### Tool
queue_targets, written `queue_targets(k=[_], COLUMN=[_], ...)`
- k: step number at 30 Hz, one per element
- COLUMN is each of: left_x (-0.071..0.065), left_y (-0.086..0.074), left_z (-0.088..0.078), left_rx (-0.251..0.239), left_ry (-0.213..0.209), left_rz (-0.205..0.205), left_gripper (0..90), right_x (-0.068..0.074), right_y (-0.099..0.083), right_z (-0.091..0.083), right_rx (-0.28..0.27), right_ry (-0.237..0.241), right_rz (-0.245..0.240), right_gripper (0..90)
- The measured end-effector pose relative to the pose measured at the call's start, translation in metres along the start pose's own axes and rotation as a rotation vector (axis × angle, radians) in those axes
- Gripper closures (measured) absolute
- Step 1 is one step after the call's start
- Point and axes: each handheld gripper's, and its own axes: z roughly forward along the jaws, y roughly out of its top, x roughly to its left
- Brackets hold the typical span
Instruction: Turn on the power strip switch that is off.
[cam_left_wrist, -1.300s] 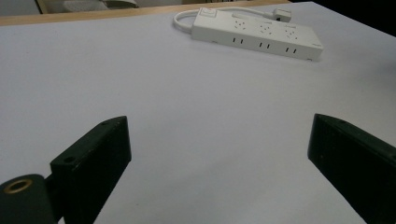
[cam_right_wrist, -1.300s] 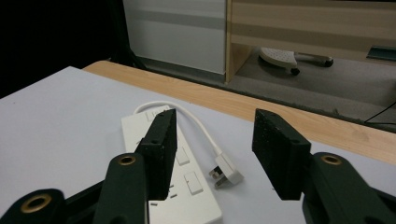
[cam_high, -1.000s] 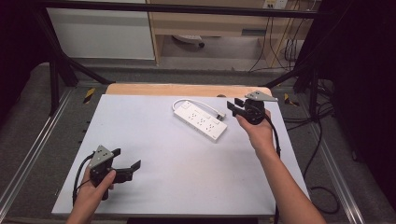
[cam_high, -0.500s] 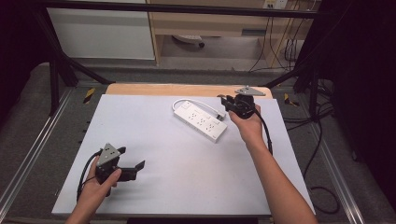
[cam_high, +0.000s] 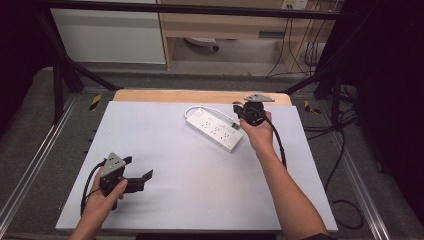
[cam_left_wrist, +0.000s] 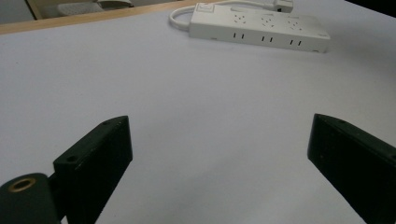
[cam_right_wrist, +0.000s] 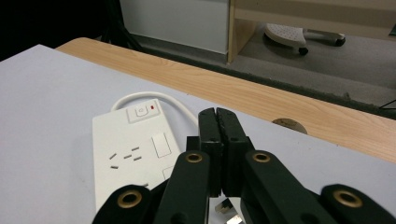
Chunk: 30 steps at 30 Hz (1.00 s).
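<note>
Since the earlier frame, our right gripper (cam_high: 239, 113) has slid left and down in the high view toward the power strip (cam_high: 214, 129), and its jaws have just been closing; now they meet flat together with nothing between them in the right gripper view. The strip lies at upper centre of the bench (cam_high: 200, 200), its switch (cam_right_wrist: 144, 111) just left of the jaws. We judge that, pressing from here, the shut jaws could slip off the switch or shove the strip sideways. Our left gripper (cam_high: 137, 179), lower left, rests with jaws wide apart, holding nothing.
</note>
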Motion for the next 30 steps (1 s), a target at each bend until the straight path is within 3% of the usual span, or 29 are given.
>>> queue_targets(k=[2, 5, 10, 14, 20, 30], left_x=[0.002, 0.004, 0.005, 0.006, 0.005, 0.005], left_y=[0.000, 0.000, -0.001, -0.001, -0.001, -0.001], left_z=[-0.001, 0.000, -0.003, -0.004, -0.003, -0.003], left_rx=[-0.002, -0.015, -0.006, -0.008, 0.000, -0.002], left_ry=[0.005, 0.002, 0.009, 0.029, 0.025, 0.021], left_rz=[-0.004, -0.046, -0.023, -0.006, -0.006, -0.003], left_gripper=[6.8, 6.9, 6.8, 6.4, 6.5, 6.4], right_x=[0.000, -0.001, 0.002, 0.005, 0.008, 0.015], right_y=[0.002, 0.007, 0.013, 0.010, 0.004, -0.001], right_z=[0.004, 0.008, 0.016, 0.023, 0.035, 0.051], right_rx=[0.002, -0.002, 0.005, 0.015, 0.027, 0.060], right_ry=[-0.002, 0.002, -0.007, -0.015, -0.022, -0.016], right_rz=[0.005, 0.022, -0.018, -0.013, 0.006, -0.004], right_gripper=[90.0, 90.0, 90.0, 90.0, 90.0, 90.0])
